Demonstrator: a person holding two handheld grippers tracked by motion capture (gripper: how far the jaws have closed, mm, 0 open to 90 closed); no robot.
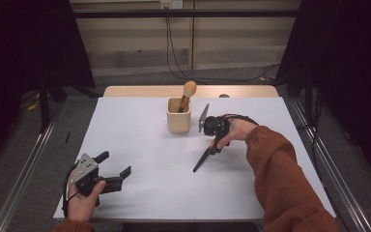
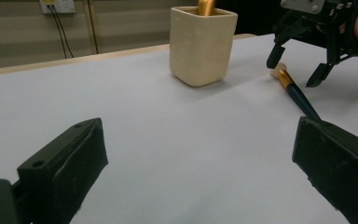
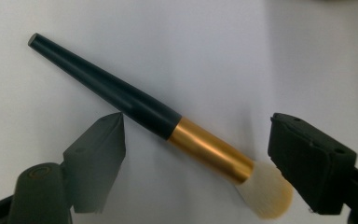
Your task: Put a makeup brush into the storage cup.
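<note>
One brush [image 1: 188,93] already standing in the cup [image 1: 178,119]; second brush [image 3: 158,119] lying flat on the table [image 1: 140,179], right of the cup, not yet gripped. Right gripper [image 3: 196,154] poised over it, jaws apart on either side of the gold ferrule, pads not pressing. Left gripper [image 1: 110,170] idle near the front edge, jaws wide and empty; grasp, lift and placing judged outstanding.

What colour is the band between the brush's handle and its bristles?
Gold, on the brush; the right gripper view shows it best.
</note>
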